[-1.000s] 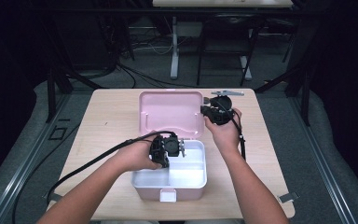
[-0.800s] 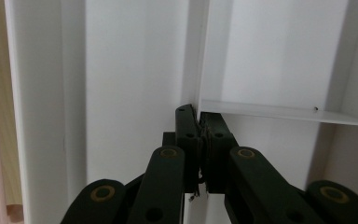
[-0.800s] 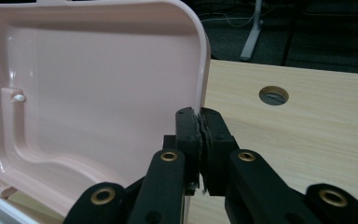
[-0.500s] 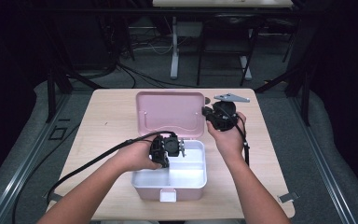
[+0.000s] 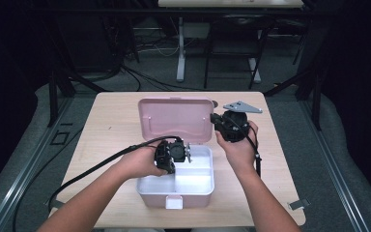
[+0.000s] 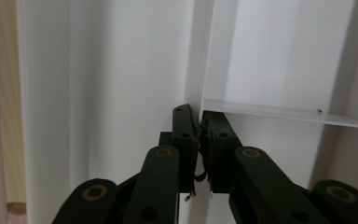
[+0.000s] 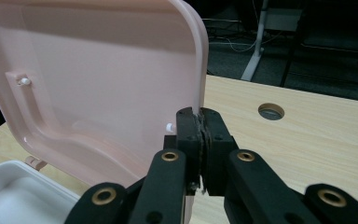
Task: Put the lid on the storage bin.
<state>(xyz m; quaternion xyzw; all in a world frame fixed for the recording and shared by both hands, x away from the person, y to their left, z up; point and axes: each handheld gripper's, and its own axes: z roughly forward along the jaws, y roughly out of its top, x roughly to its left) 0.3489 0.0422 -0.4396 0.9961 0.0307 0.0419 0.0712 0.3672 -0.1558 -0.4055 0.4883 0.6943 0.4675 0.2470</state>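
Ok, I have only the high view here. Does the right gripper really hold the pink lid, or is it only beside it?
Observer: It holds it. In the right gripper view the right gripper has its fingers shut on the rim of the lid, which stands open.
Operator: And the left gripper, what is between its fingers inside the box?
Observer: The left gripper view shows the left gripper on the thin white divider of the box. The divider sits between the fingers, close against both, and they have just been opening a little.
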